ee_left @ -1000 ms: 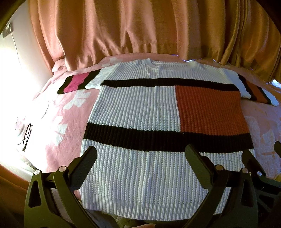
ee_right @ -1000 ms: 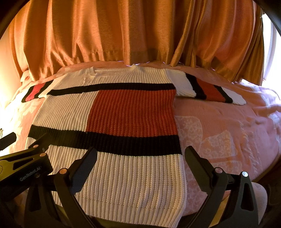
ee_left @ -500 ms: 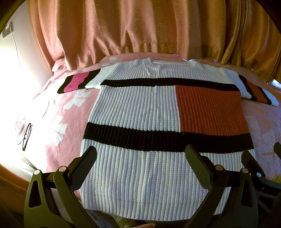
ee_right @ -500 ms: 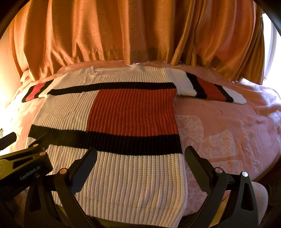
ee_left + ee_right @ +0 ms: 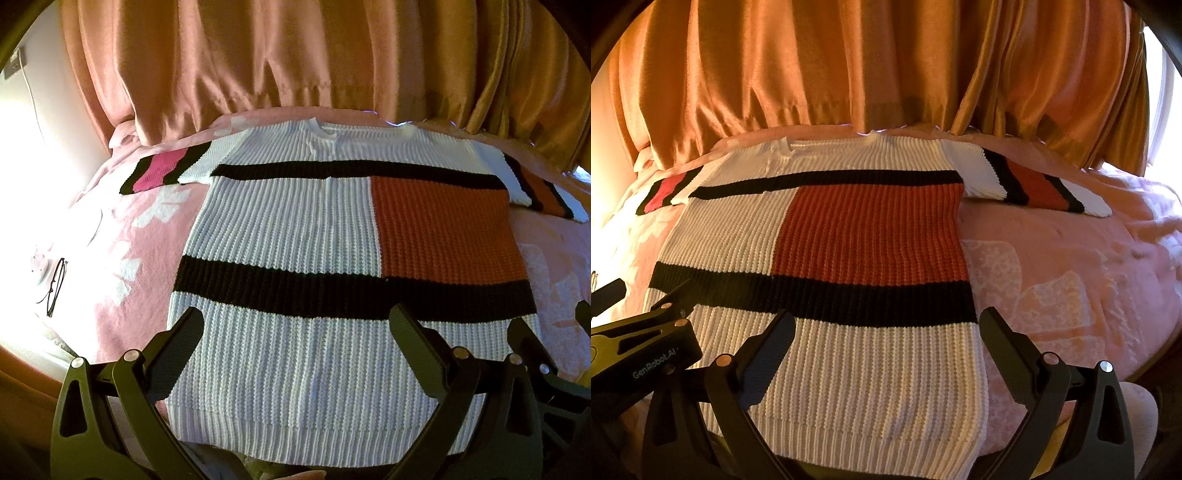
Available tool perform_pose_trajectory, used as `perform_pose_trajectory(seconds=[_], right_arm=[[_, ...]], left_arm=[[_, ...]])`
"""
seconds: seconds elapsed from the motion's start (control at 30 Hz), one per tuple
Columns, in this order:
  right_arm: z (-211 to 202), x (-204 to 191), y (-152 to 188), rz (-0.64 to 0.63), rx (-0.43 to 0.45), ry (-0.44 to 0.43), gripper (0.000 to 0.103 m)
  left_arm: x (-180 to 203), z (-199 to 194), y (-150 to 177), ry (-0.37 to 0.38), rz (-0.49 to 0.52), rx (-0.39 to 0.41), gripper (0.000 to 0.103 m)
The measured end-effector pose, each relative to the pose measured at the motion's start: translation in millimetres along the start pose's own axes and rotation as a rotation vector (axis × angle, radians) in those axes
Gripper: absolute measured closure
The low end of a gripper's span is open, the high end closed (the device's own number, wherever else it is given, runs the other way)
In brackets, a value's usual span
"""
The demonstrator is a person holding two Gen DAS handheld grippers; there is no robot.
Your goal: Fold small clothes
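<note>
- The left hand-held gripper (image 5: 295, 328) hovers above the hem of a knitted sweater (image 5: 295, 236), fingers spread wide and grasping nothing.
- The right hand-held gripper (image 5: 886, 328) is likewise released and empty, poised over the sweater's near right corner.
- The sweater lies flat on a bed (image 5: 1071, 266) covered with a pink blanket, neckline toward the orange curtain (image 5: 295, 55) and both short sleeves spread outward; this layout appears meant to leave every edge reachable for the first fold.
- Both tools sit side by side at the hem end, pointing forward along the garment and tilted down toward it; the left tool's body shows at the edge of the right wrist view.
- Judging by the unfolded cloth, folding has not yet begun, and a grab at the hem or a sleeve seems the likely opening.
- Eyeglasses (image 5: 55, 284) rest on the bed's left edge, well apart from the sweater.
</note>
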State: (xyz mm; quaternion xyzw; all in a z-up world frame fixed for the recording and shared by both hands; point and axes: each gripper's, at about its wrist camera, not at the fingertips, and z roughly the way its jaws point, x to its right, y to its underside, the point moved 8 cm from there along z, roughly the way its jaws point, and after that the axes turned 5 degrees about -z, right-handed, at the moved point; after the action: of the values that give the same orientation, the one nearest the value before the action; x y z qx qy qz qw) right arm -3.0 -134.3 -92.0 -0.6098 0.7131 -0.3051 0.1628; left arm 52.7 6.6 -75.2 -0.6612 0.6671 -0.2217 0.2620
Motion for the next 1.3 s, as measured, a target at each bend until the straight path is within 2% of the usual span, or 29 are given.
perform_pose_trajectory(seconds=[0.3, 0.4, 0.47, 0.57, 0.73, 0.87, 0.93, 1.0, 1.13, 1.2, 1.3], right_arm=[[8, 5, 1, 0.006, -0.018, -0.025, 0.005], [18, 28, -11, 0.025, -0.014, -0.032, 0.005], [30, 58, -22, 0.081, -0.03, -0.04, 0.005], [58, 136, -37, 0.24, -0.039, -0.033, 0.005], [107, 291, -55, 0.452, -0.058, 0.119, 0.006], [140, 372, -61, 0.519, -0.068, 0.193, 0.008], [162, 400, -60, 0.545, -0.092, 0.218, 0.012], [187, 421, -60, 0.587, -0.107, 0.203, 0.021], [225, 453, -60, 0.694, -0.099, 0.169, 0.028], [230, 456, -67, 0.675, -0.067, 0.192, 0.031], [240, 456, -79, 0.61, -0.065, 0.225, 0.056]], left_arm=[[2, 7, -5, -0.001, 0.004, -0.014, 0.005], [2, 9, -11, 0.006, 0.003, -0.021, 0.005], [2, 12, -16, 0.016, -0.003, -0.021, 0.005], [7, 21, -26, 0.034, 0.001, -0.031, 0.005], [26, 37, -41, 0.069, 0.064, -0.021, 0.005], [48, 51, -46, 0.093, 0.099, -0.019, 0.005], [58, 59, -46, 0.106, 0.101, -0.029, 0.005], [68, 68, -45, 0.115, 0.097, -0.038, 0.005], [81, 82, -44, 0.128, 0.089, -0.047, 0.005], [86, 89, -43, 0.133, 0.095, -0.058, 0.005], [90, 96, -40, 0.128, 0.104, -0.069, 0.005]])
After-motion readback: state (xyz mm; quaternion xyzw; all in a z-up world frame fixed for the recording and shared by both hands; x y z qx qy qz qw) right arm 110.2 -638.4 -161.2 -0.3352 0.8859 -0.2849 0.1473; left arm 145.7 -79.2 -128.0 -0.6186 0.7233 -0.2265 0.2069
